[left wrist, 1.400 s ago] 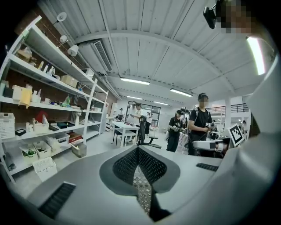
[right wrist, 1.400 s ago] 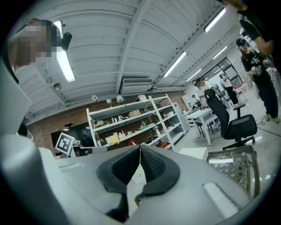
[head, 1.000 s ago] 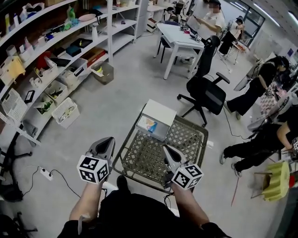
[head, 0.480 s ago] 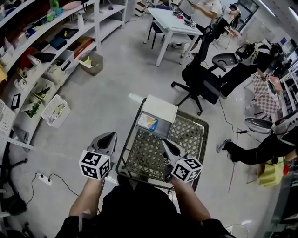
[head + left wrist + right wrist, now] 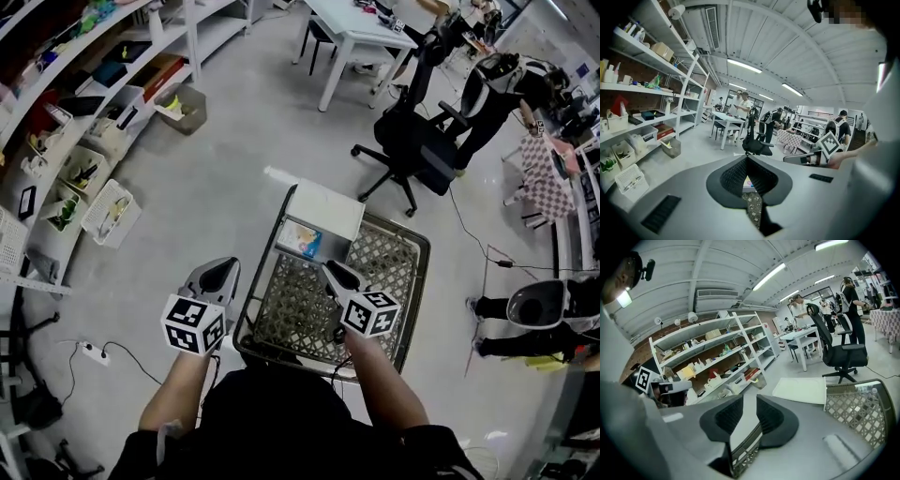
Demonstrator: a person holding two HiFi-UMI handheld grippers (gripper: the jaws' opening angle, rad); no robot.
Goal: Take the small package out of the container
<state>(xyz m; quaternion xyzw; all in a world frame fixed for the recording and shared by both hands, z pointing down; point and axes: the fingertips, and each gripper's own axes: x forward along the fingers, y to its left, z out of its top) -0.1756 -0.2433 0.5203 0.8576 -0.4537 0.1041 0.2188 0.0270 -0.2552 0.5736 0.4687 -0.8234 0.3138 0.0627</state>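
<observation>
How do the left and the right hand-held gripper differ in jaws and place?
The left hand-held gripper is shut; the right hand-held gripper is open, its jaws having just been opening, nothing between them. The left hangs outside the grey lattice basket; the right hangs over it. Both bear marker cubes.

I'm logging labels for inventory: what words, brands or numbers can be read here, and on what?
No text is legible.
Print on the small colour-printed package in the grey lattice basket: too blurred.
Faces of the black-and-white marker cube: square patterns, no letters.
Anything on the white shelves: too small.
</observation>
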